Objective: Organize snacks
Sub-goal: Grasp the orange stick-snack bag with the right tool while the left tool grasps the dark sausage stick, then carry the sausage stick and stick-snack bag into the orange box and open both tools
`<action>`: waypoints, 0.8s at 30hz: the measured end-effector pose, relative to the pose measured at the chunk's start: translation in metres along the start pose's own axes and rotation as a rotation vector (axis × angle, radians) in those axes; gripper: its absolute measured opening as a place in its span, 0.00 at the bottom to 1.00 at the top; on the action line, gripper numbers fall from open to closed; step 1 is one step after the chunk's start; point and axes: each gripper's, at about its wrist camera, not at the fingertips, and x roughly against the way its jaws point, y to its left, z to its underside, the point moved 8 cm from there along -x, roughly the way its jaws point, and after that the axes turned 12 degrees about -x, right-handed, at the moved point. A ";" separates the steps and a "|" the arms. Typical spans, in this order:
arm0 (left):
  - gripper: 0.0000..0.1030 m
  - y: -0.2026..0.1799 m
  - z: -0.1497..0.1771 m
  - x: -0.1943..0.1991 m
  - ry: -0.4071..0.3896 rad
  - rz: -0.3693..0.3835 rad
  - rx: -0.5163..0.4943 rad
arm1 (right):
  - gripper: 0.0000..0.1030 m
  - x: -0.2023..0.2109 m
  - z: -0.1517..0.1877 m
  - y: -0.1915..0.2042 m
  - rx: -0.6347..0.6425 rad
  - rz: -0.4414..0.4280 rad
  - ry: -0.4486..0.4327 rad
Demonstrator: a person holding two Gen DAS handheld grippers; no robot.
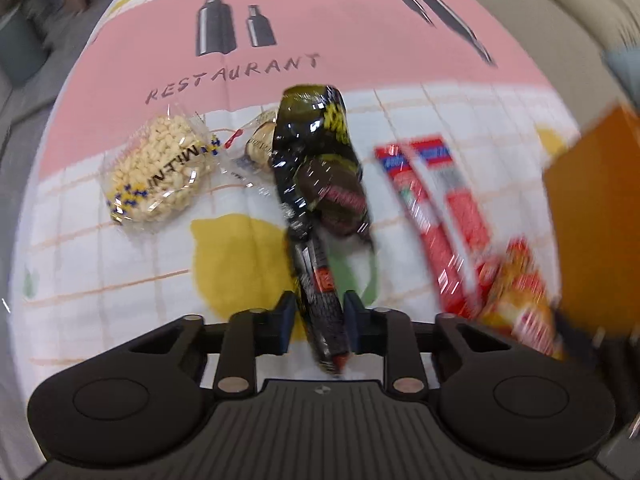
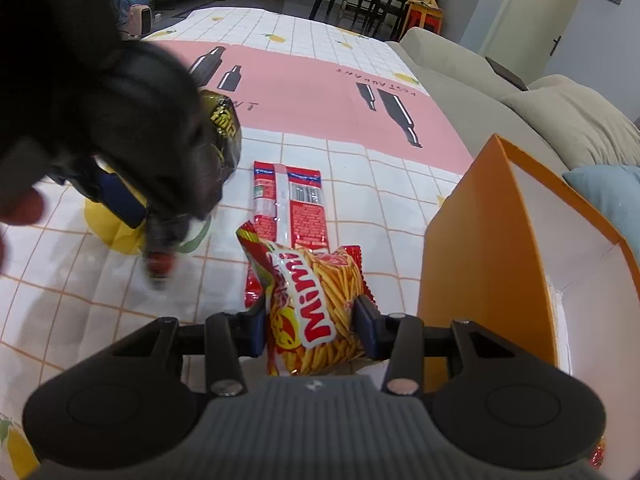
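My left gripper (image 1: 318, 312) is shut on the near end of a long black snack packet (image 1: 316, 160), which stretches away over the tablecloth. In the right wrist view the same black packet (image 2: 224, 128) shows blurred at upper left, with one blue pad (image 2: 120, 196) of the left gripper beside it. My right gripper (image 2: 312, 324) is shut on a red and yellow Mimi stick-snack bag (image 2: 320, 280), held just left of an orange box (image 2: 480, 248) with a white inside. A flat red packet (image 2: 296, 200) lies on the cloth beyond the bag.
A clear bag of peanuts (image 1: 156, 172) and a small clear packet (image 1: 256, 144) lie left of the black packet. The pink and white checked tablecloth (image 2: 304, 92) covers the table. A beige sofa (image 2: 520, 96) runs along the right side. A fingertip shows at the far left edge.
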 end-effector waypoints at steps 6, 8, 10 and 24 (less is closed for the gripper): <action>0.26 0.014 0.012 0.000 -0.037 0.031 -0.047 | 0.42 0.000 0.003 0.006 0.030 -0.007 -0.003; 0.26 0.013 0.010 0.001 -0.089 0.019 -0.078 | 0.42 0.000 0.003 0.007 0.037 -0.004 -0.005; 0.27 0.011 0.010 -0.002 -0.113 0.005 -0.110 | 0.42 0.001 0.004 0.008 0.041 -0.004 -0.006; 0.25 0.005 0.022 0.003 -0.160 0.011 -0.081 | 0.40 0.003 0.007 0.011 0.071 -0.013 -0.022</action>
